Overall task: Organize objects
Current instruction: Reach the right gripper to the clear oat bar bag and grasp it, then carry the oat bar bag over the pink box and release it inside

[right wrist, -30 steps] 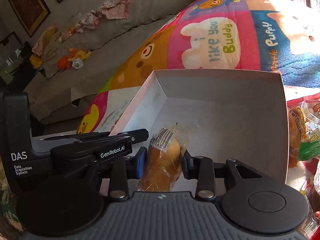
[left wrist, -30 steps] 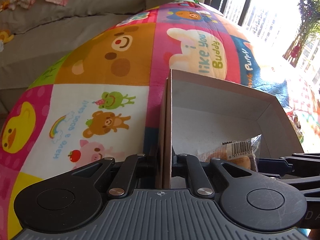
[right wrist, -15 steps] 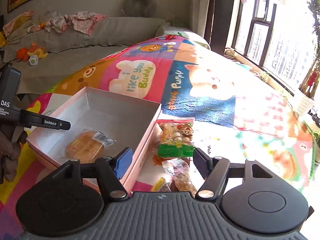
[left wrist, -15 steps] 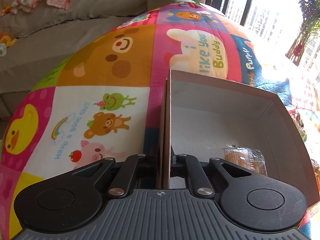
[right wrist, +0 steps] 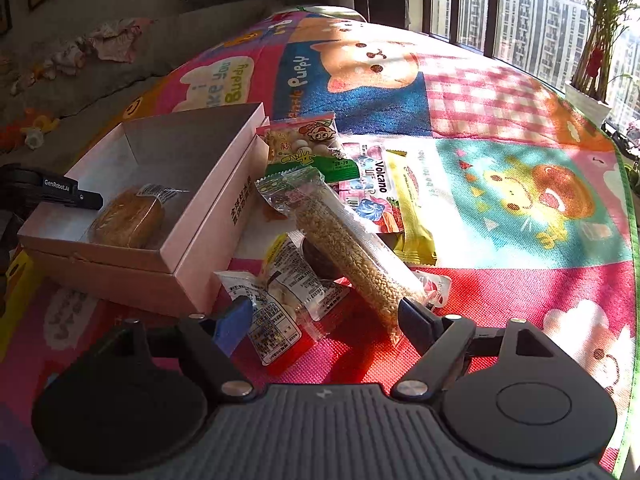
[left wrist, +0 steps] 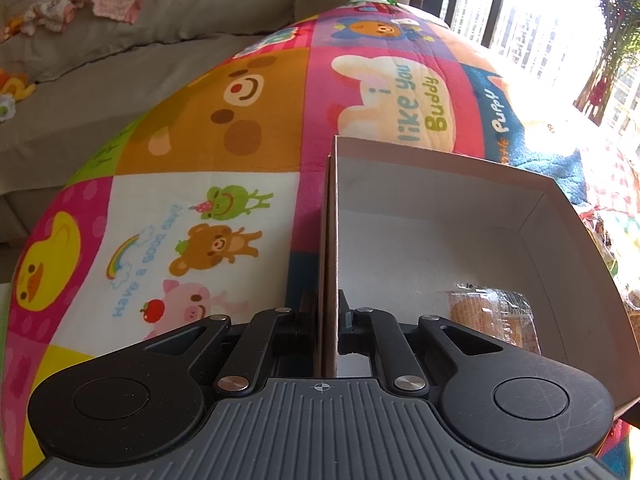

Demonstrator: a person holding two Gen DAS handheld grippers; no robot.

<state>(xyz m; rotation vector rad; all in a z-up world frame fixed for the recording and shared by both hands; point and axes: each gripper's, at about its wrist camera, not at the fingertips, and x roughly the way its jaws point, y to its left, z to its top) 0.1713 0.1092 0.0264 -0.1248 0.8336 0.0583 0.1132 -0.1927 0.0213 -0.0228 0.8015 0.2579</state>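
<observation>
A pale pink cardboard box lies on the cartoon play mat, with one wrapped bun inside it. My left gripper is shut on the box's left wall; the bun shows at the lower right of the box floor. To the right of the box lies a pile of snack packets: a long clear tube of grains, a green-and-red snack bag, a yellow bar, and white wrapped packets. My right gripper hovers over the near packets, its jaws opening, nothing gripped between them.
A grey sofa with scattered clothes and toys runs behind the mat. Windows and a potted plant stand at the far right. The left gripper's finger reaches over the box's left wall in the right wrist view.
My right gripper let go of the bun in the box, swung right to the snack pile and opened wider. The left gripper kept its hold on the box wall.
</observation>
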